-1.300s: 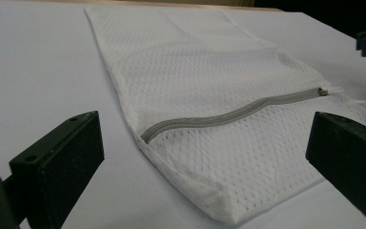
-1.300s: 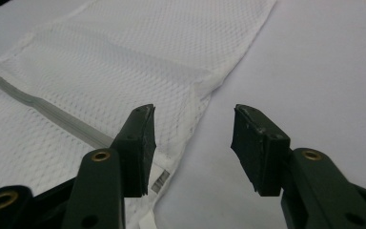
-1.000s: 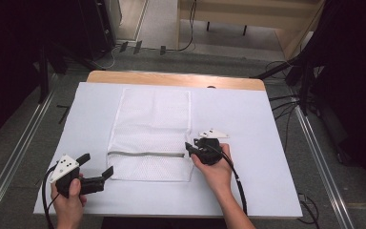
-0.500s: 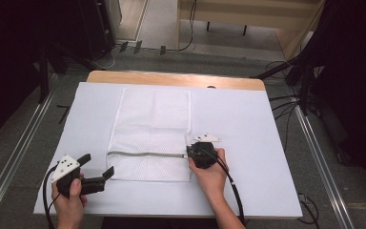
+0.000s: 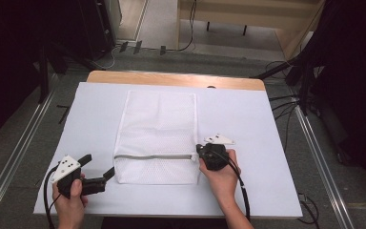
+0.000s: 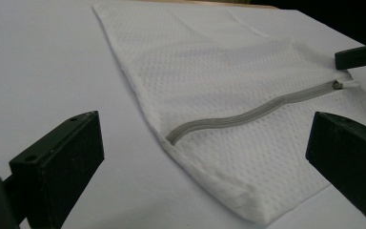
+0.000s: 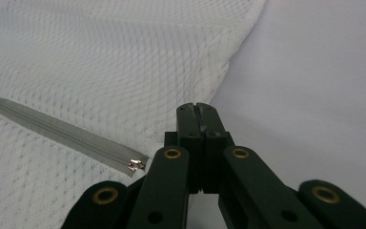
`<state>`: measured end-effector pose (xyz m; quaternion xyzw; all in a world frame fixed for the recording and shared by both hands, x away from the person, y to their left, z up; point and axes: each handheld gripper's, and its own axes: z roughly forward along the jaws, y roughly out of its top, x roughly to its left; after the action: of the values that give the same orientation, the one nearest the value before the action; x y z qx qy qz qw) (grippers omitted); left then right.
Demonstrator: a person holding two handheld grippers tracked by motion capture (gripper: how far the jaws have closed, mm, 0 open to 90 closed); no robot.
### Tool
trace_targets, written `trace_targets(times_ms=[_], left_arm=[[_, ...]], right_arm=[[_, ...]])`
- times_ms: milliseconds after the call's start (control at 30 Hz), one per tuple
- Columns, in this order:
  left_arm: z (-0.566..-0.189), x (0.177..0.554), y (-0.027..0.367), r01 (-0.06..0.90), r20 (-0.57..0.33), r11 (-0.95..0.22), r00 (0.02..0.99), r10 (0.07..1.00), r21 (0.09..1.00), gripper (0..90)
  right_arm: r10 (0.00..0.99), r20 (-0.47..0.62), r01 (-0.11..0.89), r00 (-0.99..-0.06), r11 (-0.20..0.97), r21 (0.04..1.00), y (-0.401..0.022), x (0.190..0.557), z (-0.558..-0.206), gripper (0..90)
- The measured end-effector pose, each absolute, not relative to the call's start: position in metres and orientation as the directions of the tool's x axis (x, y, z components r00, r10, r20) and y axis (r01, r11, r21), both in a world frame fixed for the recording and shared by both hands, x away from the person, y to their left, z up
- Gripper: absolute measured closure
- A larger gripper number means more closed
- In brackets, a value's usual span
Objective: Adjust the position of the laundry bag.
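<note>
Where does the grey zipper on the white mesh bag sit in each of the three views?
High view: zipper runs level across the mesh bag, low centre.
Left gripper view: it slants from centre up to the right edge.
Right gripper view: it slants in from the left edge.
Shared landmark: the metal slider at its end, beside the right gripper.

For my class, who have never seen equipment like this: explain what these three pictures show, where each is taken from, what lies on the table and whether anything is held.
A person sits at a table covered in white, holding a hand-held tool with two black jaws in each hand. The high view looks down from above; the other two pictures come from small cameras riding on each tool. On the table lies a white mesh bag with a grey zipper across it. The left gripper rests beside the bag's near left corner, jaws wide apart, holding nothing. The right gripper has its jaws pressed together at the zipper's right end, beside the slider; whether it pinches the pull tab cannot be told.
</note>
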<state>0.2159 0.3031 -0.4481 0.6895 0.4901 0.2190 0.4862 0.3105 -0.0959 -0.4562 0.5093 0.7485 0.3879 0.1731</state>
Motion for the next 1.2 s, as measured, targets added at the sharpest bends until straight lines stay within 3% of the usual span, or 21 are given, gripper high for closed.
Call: trace_targets(times_ms=[433, 967, 1200], left_arm=[[-0.449, 0.216, 0.301, 0.467, -0.171, -0.052, 0.422, 0.890, 0.883, 0.0], [-0.450, 0.216, 0.300, 0.468, -0.175, -0.048, 0.421, 0.890, 0.882, 0.0], [-0.449, 0.215, 0.300, 0.470, -0.206, -0.021, 0.426, 0.881, 0.882, 0.0]], right_arm=[[0.917, 0.129, 0.639, -0.377, 0.157, 0.753, -0.147, 0.298, -0.453, 90.0], [0.917, 0.143, 0.654, -0.373, 0.150, 0.742, -0.162, 0.280, -0.465, 90.0], [0.910, 0.157, 0.597, -0.384, 0.115, 0.794, -0.176, 0.269, -0.452, 63.0]])
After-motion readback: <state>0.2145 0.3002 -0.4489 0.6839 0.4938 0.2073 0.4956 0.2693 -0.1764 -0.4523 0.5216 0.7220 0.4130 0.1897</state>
